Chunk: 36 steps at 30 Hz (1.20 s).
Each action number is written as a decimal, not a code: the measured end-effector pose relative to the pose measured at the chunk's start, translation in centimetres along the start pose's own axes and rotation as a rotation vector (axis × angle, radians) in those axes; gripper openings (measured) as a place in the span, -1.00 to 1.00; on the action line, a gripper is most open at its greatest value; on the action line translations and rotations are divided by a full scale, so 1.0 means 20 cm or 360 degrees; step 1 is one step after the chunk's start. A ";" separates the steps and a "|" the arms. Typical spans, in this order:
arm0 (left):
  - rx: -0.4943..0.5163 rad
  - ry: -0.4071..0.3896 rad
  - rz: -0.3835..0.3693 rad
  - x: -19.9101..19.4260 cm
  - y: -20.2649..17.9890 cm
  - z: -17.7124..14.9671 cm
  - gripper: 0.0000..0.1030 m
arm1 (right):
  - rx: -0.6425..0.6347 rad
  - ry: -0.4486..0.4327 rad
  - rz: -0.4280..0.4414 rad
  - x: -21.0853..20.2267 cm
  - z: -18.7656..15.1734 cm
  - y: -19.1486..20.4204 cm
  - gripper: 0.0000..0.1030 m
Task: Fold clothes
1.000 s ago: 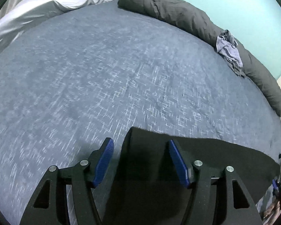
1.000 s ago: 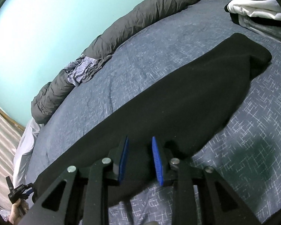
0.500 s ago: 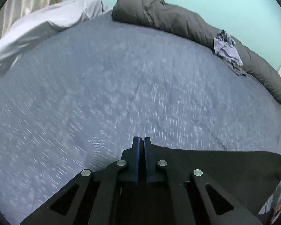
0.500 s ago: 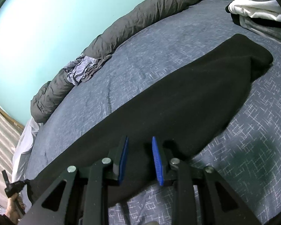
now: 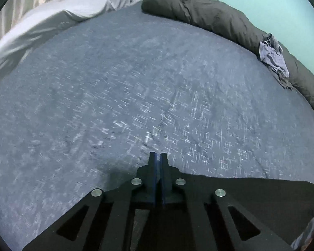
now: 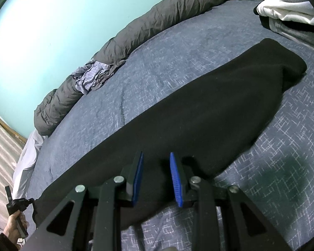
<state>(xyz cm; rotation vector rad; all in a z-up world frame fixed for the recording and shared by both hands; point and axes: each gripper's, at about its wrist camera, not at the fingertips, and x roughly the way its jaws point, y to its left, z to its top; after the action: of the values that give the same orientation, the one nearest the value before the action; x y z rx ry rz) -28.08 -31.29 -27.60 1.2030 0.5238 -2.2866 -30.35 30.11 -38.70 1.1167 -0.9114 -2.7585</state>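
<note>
A long black garment (image 6: 198, 115) lies stretched across the blue patterned bedspread (image 6: 178, 58). My right gripper (image 6: 156, 154) is at its near edge, its blue pads partly closed with bunched black cloth pinched between them. My left gripper (image 5: 158, 155) is shut, with the black garment (image 5: 251, 192) running off to the right from its fingers. In the right wrist view the left gripper (image 6: 18, 204) sits at the garment's far left end, held by a hand (image 6: 14, 226).
A rolled dark grey duvet (image 5: 209, 6) runs along the far side by the turquoise wall, with a crumpled checked cloth (image 5: 272, 56) on it. A white sheet (image 5: 52, 21) lies at the left. A stack of folded clothes (image 6: 293, 14) sits near the headboard.
My left gripper was open over the garment's corner, then shut on it and now points further over the bed. My right gripper kept its hold; the garment drew slightly tauter.
</note>
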 end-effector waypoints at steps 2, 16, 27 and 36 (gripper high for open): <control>0.0037 -0.0091 -0.0011 -0.12 -0.06 -0.04 -0.44 | 0.0019 0.0001 -0.0004 0.00 0.00 -0.01 -0.50; 0.0252 -0.0037 -0.0440 -0.27 -0.82 -0.79 -0.05 | 0.0140 0.0002 -0.0019 -0.01 0.02 -0.11 -0.17; 0.0419 0.0025 -0.0489 -0.18 -1.06 -0.92 -0.01 | 0.0125 -0.0126 -0.0137 -0.23 0.24 -0.25 0.11; 0.0393 0.0090 -0.0543 -0.18 -1.04 -0.93 0.04 | -0.0050 0.0063 -0.0527 -0.31 0.59 -0.52 0.24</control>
<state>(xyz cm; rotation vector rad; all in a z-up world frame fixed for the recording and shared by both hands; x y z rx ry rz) -26.61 -3.62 -32.49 1.3871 0.5108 -2.6748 -31.47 46.19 -33.50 1.4284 -0.7337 -2.9773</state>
